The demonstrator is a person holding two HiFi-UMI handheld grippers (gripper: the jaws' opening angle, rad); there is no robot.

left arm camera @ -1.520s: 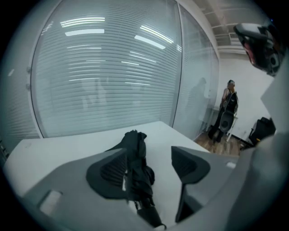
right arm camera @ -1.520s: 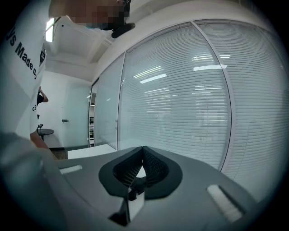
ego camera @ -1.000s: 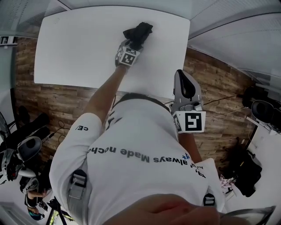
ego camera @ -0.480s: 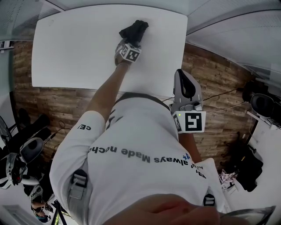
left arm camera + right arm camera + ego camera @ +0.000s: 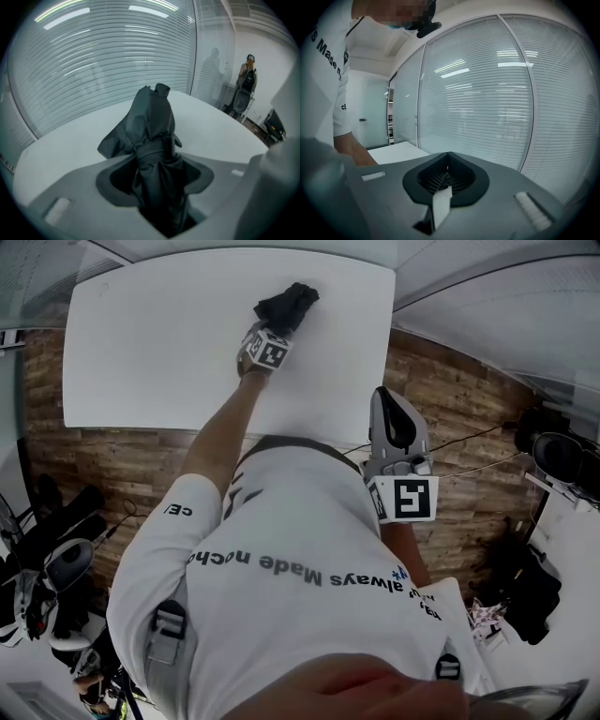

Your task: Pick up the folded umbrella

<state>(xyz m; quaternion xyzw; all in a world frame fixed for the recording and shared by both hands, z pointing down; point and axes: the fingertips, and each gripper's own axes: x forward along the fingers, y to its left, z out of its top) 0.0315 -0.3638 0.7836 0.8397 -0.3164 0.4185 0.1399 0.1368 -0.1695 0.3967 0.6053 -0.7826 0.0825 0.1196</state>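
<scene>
The folded black umbrella [image 5: 287, 306] lies near the far edge of the white table [image 5: 159, 343]. My left gripper [image 5: 275, 324] reaches down onto its near end. In the left gripper view the strapped umbrella [image 5: 154, 140] fills the gap of the left gripper [image 5: 158, 192]. The jaws are closing, and the dark pads [image 5: 117, 180] press into the fabric on both sides. The umbrella still rests on the table [image 5: 220, 136]. My right gripper [image 5: 392, 401] hangs off the table's near edge at my side. In its own view the right gripper [image 5: 448, 164] is shut on nothing.
Brown wood flooring [image 5: 469, 418] surrounds the table. Dark bags and gear [image 5: 562, 460] lie at the right, and more equipment [image 5: 56, 559] at the left. A glass wall with blinds [image 5: 117, 56] stands behind the table. A person [image 5: 247, 77] stands far off by it.
My left gripper has edged forward and down over the umbrella's near end. The right gripper has stayed where it was.
</scene>
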